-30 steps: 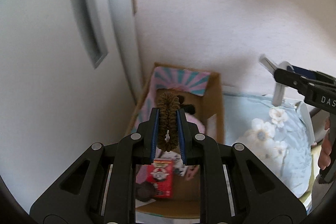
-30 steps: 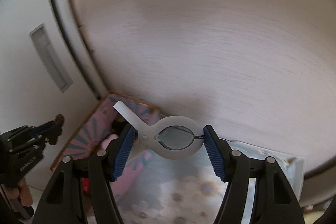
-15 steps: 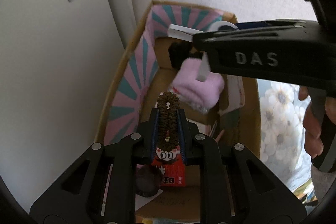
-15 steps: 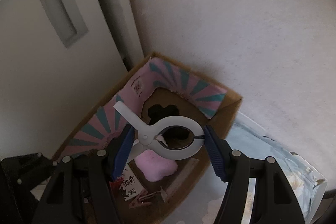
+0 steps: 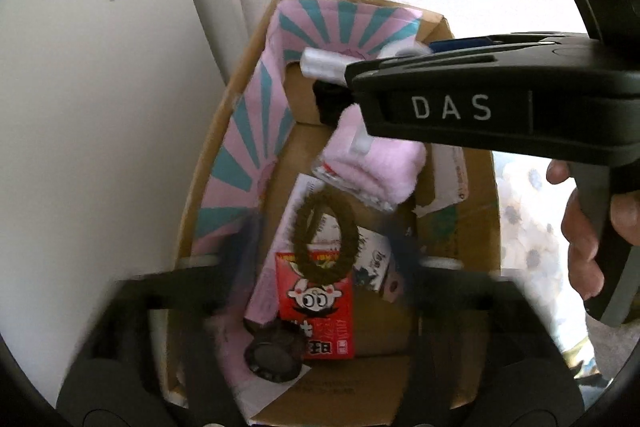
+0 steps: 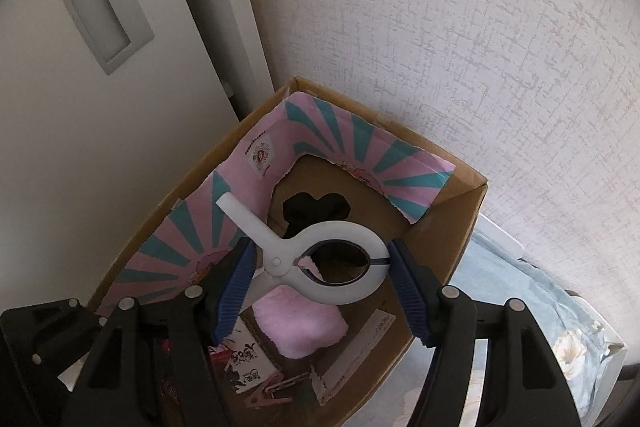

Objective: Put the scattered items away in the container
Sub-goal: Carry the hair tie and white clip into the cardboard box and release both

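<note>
Pink/teal striped box liner (image 6: pixel 224 227)

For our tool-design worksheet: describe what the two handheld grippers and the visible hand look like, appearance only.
Both are matte black plastic frames with silver screw heads. The right gripper has ribbed blue pads lining its jaws; white letters "DAS" mark its side. The left gripper is motion-blurred, its pads a bluish smear. A bare hand wraps the right grip; no sleeve or cables show.

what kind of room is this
Likely a bedroom corner at home: a floral bedcover beside textured wallpaper, a recessed-handle sliding door, and a cardboard box of odds and ends.
</note>
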`<action>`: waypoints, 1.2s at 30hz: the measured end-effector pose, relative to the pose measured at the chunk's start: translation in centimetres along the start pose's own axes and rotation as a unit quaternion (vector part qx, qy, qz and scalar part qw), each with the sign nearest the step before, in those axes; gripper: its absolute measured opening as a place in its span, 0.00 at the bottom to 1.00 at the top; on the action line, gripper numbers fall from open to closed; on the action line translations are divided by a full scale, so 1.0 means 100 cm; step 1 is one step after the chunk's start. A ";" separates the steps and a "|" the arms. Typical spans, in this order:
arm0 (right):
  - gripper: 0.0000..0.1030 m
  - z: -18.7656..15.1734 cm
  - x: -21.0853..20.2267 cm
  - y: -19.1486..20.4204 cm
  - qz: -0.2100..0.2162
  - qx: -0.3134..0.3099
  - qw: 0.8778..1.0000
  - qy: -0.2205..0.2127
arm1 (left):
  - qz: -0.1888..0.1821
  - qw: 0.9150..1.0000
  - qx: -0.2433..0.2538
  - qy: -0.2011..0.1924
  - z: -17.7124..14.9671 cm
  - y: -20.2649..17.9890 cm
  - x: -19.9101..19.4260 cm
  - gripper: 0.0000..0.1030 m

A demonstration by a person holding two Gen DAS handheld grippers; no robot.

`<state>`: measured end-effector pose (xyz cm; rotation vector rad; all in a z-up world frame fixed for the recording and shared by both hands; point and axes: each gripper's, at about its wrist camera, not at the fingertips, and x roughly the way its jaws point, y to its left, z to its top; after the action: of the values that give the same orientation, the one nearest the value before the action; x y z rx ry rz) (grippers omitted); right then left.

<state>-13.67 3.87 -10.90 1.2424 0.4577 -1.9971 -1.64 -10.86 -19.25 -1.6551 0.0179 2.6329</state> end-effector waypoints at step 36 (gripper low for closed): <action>0.70 -0.065 -0.144 -0.035 -0.084 0.112 0.990 -0.025 | 0.011 0.997 0.070 -0.041 0.033 -0.049 -0.081 0.98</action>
<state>-8.34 16.01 -1.55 1.3210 0.3287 -2.2681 -0.92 -6.00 -10.51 -1.5119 0.2164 2.6445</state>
